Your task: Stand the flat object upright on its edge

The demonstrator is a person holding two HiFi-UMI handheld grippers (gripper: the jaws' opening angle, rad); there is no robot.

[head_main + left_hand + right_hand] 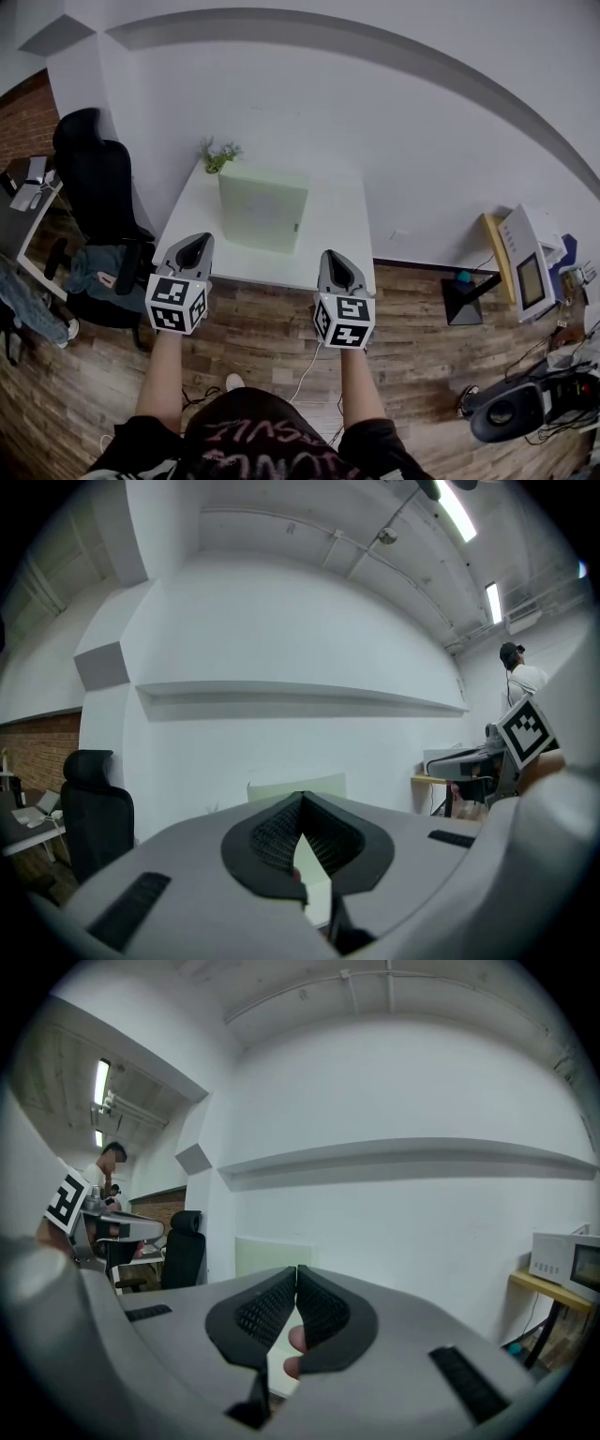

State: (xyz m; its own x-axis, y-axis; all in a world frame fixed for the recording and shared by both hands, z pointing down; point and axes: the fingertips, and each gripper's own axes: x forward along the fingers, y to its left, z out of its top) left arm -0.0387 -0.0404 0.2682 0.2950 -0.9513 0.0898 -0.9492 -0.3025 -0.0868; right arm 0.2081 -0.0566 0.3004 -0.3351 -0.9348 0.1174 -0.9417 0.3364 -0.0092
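Fingers point(272, 832) on the left gripper point(300, 801) are pressed tight together with nothing between them, and same deal on the right gripper point(296, 1271), whose fingers point(323, 1312) are closed up and empty too. Both are held out level, side by side, tips just over the near edge of the bench point(187, 220), left one by the near left corner, right one toward the near right corner. Neither touches anything.

The pale green board point(263, 206) is standing on its edge around the middle of the white bench, broad face toward the person, well apart from both grippers. A little green plant point(217, 155) sits at the far left corner.

Room-wise: the bench is pushed up against a plain white wall point(375, 122), there's a wood plank floor point(412, 337), a black office chair point(94, 178) off the left side, and a white appliance point(530, 267) on a stand over to the right.
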